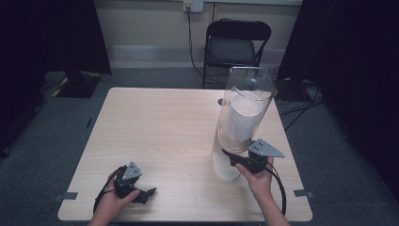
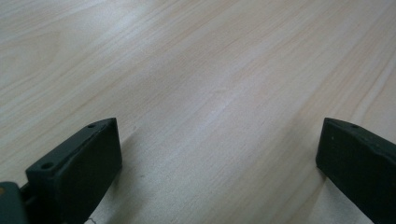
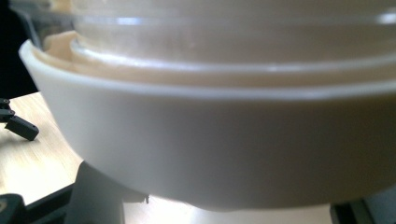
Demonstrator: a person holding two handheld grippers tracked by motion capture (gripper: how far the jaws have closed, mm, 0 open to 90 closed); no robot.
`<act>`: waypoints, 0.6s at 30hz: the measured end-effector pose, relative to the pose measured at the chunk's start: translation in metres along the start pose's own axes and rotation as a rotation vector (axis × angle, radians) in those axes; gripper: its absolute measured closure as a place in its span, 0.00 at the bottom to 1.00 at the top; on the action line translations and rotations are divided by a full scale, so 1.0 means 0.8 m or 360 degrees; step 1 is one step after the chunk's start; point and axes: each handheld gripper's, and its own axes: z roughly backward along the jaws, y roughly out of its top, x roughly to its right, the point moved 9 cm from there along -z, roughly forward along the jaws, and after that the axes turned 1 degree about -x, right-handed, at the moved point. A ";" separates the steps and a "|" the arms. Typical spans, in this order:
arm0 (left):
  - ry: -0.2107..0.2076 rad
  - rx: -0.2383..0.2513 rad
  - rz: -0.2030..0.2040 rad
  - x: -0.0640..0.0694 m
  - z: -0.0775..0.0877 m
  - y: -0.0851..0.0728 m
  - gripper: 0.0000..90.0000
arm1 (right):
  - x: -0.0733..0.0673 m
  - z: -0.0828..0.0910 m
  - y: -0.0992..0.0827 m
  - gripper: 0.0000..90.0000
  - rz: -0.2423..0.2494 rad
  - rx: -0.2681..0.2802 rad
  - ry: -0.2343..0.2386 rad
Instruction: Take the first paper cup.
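Note:
A tall clear tube [image 1: 248,101] holding a stack of white cups [image 1: 242,120] stands at the table's right side, on a white lower column [image 1: 225,165]. My right gripper [image 1: 231,157] reaches in from the right just under the tube's white collar [image 3: 196,140] and is shut on the column [image 3: 219,213]; its fingers [image 3: 95,196] flank that column. My left gripper [image 1: 149,192] rests near the front left edge, and it also appears far off in the right gripper view [image 3: 18,125]. Its jaws stand wide open over bare wood, with nothing between the fingers [image 2: 84,161].
The light wooden table [image 1: 160,127] is bare to the left of the tube. A black chair [image 1: 237,44] stands behind the far edge, below a wall socket with a cable. Dark curtains hang on both sides. Grey carpet surrounds the table.

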 end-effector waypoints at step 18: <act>-0.0001 0.0001 0.0002 0.000 0.001 -0.001 0.00 | 0.007 -0.002 -0.105 0.41 0.0120 -0.0525 0.0027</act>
